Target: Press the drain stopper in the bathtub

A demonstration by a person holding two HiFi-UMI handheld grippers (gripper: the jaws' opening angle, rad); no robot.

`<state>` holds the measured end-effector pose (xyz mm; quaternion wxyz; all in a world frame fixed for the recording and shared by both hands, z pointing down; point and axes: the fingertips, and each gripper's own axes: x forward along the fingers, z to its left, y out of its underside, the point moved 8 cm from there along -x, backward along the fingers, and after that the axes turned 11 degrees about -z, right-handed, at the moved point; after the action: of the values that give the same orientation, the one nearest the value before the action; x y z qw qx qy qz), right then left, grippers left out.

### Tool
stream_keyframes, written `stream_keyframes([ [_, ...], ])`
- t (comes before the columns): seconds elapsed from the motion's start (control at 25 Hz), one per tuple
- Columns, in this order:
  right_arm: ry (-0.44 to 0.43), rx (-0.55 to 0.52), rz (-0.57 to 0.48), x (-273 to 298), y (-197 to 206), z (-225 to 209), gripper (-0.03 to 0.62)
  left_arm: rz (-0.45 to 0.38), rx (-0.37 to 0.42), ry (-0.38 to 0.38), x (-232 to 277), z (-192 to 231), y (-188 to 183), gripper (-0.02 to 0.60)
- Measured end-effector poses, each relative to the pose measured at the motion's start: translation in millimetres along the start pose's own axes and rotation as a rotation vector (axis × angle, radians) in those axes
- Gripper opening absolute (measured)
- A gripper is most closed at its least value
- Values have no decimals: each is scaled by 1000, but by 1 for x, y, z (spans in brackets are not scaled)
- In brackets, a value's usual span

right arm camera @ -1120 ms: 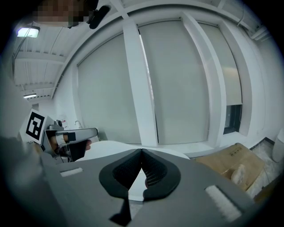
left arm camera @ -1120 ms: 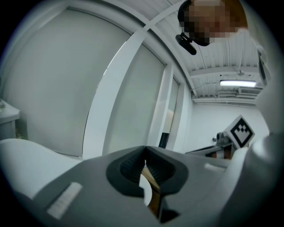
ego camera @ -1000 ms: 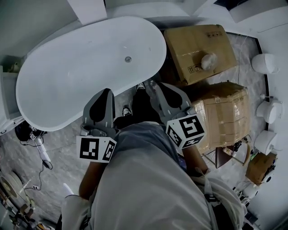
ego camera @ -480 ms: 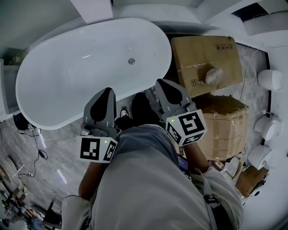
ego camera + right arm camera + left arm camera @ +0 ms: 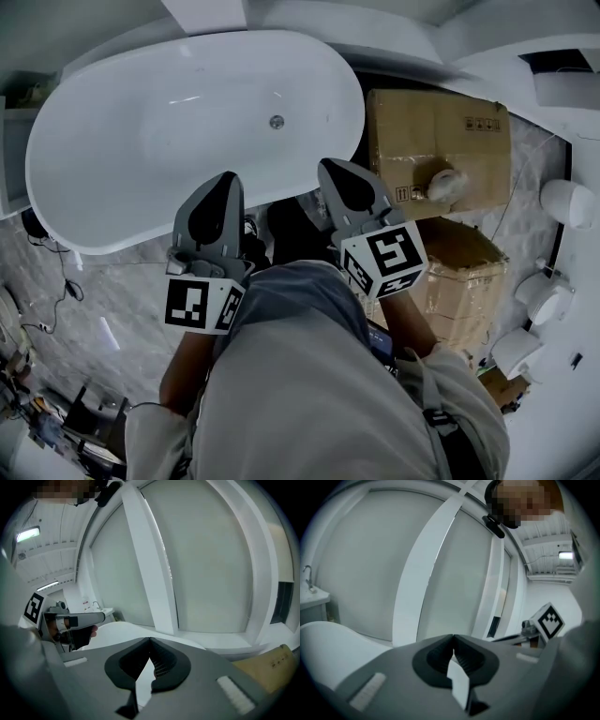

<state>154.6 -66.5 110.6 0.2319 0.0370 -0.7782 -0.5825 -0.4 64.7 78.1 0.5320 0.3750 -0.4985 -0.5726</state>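
A white oval bathtub (image 5: 112, 131) fills the upper left of the head view. Its small round metal drain stopper (image 5: 277, 121) sits on the tub floor toward the right end. My left gripper (image 5: 223, 178) is held over the tub's near rim, jaws closed tip to tip with nothing between them. My right gripper (image 5: 330, 170) hangs just right of the rim, near the tub's right end, also shut and empty. Both are well short of the stopper. In the left gripper view the closed jaws (image 5: 453, 638) point at a white wall; the right gripper (image 5: 150, 641) shows the tub edge (image 5: 117, 631) beyond.
Two brown cardboard boxes (image 5: 436, 141) (image 5: 464, 281) stand right of the tub. White fixtures (image 5: 572, 202) line the far right wall. Cables and tools (image 5: 37, 309) lie on the marble floor at left. A person's grey-clad body (image 5: 309, 394) fills the lower middle.
The view has shifted, so the tub and stopper sit slightly higher and further right. Both grippers rose a little toward the tub rim, still shut.
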Motion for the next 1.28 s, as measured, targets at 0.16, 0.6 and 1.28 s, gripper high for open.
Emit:
stream_keyframes([
  [0.16,-70,10,15,20,5,-20,-2,0,10,-75,19,3,5,0],
  [0.6,-214,-31,69,79,33,-40,0,24,-5,-149,43,27,35,0],
  [1.28,-247,-85,173,171,110,-44,0,95,-44,-153,62,85,101,0],
])
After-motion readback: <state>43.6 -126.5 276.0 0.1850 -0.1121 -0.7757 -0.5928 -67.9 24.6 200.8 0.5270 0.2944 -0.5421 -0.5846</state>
